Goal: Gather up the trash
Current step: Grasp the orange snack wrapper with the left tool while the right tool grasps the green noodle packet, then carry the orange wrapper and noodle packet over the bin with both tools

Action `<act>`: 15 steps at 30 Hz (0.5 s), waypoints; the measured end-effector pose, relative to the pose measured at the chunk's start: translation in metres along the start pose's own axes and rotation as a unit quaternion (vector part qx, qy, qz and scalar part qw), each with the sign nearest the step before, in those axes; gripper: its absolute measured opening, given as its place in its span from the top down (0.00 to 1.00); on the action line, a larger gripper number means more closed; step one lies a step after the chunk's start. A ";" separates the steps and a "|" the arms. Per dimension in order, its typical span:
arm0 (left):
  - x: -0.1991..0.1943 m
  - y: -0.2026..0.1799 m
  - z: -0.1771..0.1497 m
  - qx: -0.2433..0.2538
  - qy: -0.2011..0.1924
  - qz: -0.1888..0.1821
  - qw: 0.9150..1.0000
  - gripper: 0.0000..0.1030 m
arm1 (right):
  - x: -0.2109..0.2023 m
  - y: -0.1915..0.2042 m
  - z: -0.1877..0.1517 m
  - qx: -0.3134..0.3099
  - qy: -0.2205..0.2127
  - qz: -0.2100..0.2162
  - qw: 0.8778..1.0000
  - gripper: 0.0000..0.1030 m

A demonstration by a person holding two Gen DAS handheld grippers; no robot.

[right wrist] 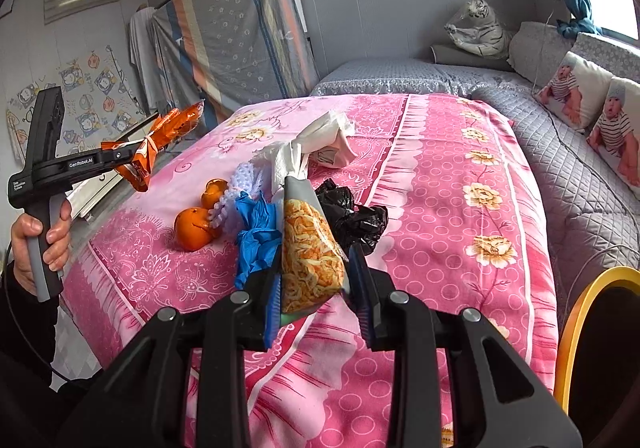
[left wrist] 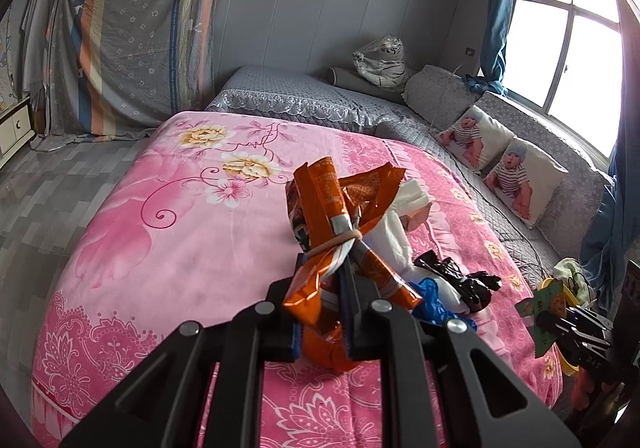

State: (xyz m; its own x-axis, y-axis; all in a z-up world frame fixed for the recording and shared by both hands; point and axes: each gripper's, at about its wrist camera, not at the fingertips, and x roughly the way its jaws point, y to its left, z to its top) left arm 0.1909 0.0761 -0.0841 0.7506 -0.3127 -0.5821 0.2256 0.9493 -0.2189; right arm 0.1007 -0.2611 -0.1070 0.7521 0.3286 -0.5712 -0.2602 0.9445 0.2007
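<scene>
My left gripper (left wrist: 344, 268) is shut on an orange snack wrapper (left wrist: 332, 203) tied with a rubber band, held above the pink blanket (left wrist: 160, 215). The same gripper and wrapper (right wrist: 160, 135) show at the left of the right wrist view. My right gripper (right wrist: 316, 268) is shut on a snack packet printed with orange noodles (right wrist: 310, 248), raised over the bed. On the blanket lie a black plastic bag (right wrist: 352, 213), a blue glove (right wrist: 256, 236), white tissue (right wrist: 316, 139), a white foam net (right wrist: 240, 183) and two mandarins (right wrist: 194, 228).
A yellow-rimmed bin (right wrist: 580, 320) stands at the bed's right edge. A grey quilted sofa bed (right wrist: 560, 175) with baby-print pillows (right wrist: 576, 91) runs behind. A plush tiger (right wrist: 480, 27) sits in the corner. A striped sheet (left wrist: 132, 47) hangs at the left.
</scene>
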 end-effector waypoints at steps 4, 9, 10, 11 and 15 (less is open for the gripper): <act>0.001 -0.020 0.002 0.015 -0.001 -0.016 1.000 0.87 | -0.007 -0.008 -0.002 0.010 -0.008 -0.006 1.000 0.72; 0.007 -0.045 0.004 0.029 0.006 -0.034 0.999 0.87 | -0.017 -0.019 -0.004 0.020 -0.019 -0.017 0.999 0.72; 0.009 -0.050 0.004 0.033 0.006 -0.038 0.999 0.87 | -0.019 -0.021 -0.004 0.023 -0.021 -0.020 0.999 0.72; 0.010 -0.056 0.004 0.037 0.006 -0.041 0.998 0.87 | -0.020 -0.024 -0.004 0.025 -0.023 -0.023 0.999 0.72; 0.014 -0.076 0.005 0.051 0.007 -0.055 0.997 0.87 | -0.027 -0.035 -0.005 0.035 -0.029 -0.032 0.998 0.72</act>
State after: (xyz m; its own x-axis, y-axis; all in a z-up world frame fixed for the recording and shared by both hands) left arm 0.1876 -0.0007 -0.0718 0.7093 -0.4157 -0.5692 0.3695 0.9070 -0.2019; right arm 0.0864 -0.3027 -0.1027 0.8005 0.2659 -0.5371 -0.1702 0.9602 0.2216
